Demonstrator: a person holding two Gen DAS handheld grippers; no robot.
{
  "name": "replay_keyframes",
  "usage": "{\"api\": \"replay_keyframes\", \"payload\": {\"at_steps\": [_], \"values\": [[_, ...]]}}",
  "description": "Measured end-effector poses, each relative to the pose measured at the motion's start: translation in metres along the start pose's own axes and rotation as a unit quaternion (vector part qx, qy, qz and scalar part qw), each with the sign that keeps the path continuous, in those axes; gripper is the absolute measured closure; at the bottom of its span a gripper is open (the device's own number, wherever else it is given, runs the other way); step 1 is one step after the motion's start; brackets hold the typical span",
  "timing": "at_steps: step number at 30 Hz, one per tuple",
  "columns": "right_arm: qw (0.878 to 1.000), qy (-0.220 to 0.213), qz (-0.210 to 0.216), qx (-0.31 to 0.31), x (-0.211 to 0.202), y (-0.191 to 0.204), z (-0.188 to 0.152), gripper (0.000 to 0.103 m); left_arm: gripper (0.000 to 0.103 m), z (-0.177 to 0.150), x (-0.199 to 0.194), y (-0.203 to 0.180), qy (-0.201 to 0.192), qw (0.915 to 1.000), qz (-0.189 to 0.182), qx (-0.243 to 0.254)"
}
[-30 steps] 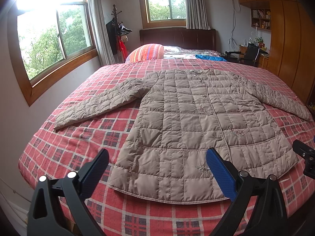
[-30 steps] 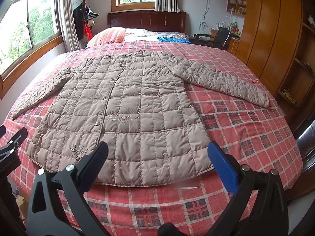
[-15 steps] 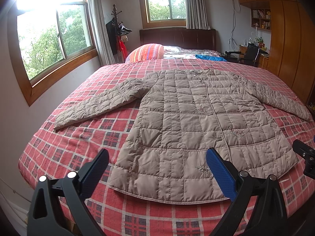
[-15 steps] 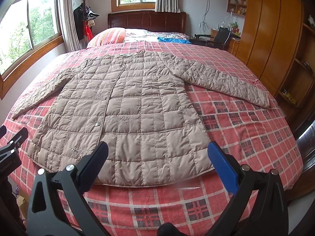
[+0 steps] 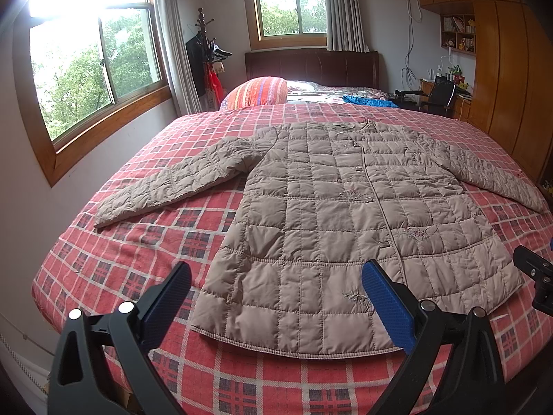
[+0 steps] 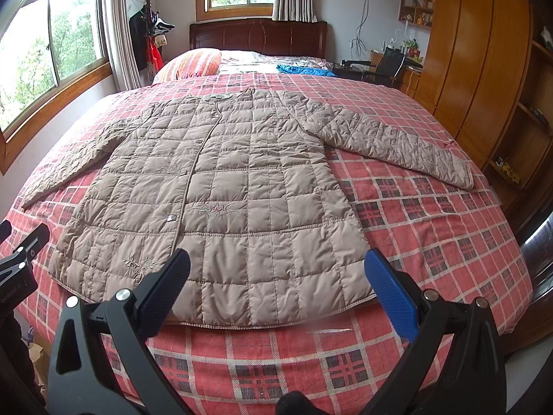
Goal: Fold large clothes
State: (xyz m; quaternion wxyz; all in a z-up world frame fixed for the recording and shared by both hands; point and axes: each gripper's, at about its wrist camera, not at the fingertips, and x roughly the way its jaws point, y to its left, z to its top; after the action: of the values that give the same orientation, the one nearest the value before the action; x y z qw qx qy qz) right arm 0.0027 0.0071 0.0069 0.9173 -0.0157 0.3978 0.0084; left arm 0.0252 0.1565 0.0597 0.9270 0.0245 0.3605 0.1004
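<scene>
Left wrist view: quilted beige coat lies flat, front up, on the red plaid bedspread, filling centre frame, hem toward the camera, collar toward the dark headboard at upper centre. One sleeve stretches out to mid left. The other sleeve runs to the right edge, where fisheye distortion squashes its cuff and makes it hard to read. Left gripper sits low in frame, above the hem, touching nothing; fingers spread wide, blue pads facing inward, nothing between them. Its body is cut off at the bottom edge. A black piece of the other gripper pokes in at lower right, mostly out of frame. Striped pillow and a blue item lie near the headboard; what the blue item is, can't tell. Upper-left window blown out by glare.

Right wrist view: same coat centre frame, hem nearest. The sleeve at mid right is fully visible, cuff near the bed's right side by the wooden wardrobe. The opposite sleeve at mid left is foreshortened. Right gripper held low over the hem, fingers wide apart, empty, no contact with the fabric. A smeared patch blurs the bedspread just below the hem at lower centre. Part of the left gripper shows at the lower left edge, cropped. No hand visible in either view.
</scene>
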Motion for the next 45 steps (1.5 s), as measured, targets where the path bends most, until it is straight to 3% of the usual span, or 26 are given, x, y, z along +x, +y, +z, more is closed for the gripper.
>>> {"api": "replay_keyframes", "payload": {"at_steps": [38, 45], "values": [[1.0, -0.001, 0.001, 0.001, -0.001, 0.001, -0.001, 0.003, 0.004, -0.001, 0.002, 0.001, 0.002, 1.0, -0.002, 0.0], [0.999, -0.006, 0.003, 0.034, 0.014, -0.027, 0.008, 0.003, 0.004, 0.013, 0.017, -0.013, 0.008, 0.999, -0.042, 0.012]]}}
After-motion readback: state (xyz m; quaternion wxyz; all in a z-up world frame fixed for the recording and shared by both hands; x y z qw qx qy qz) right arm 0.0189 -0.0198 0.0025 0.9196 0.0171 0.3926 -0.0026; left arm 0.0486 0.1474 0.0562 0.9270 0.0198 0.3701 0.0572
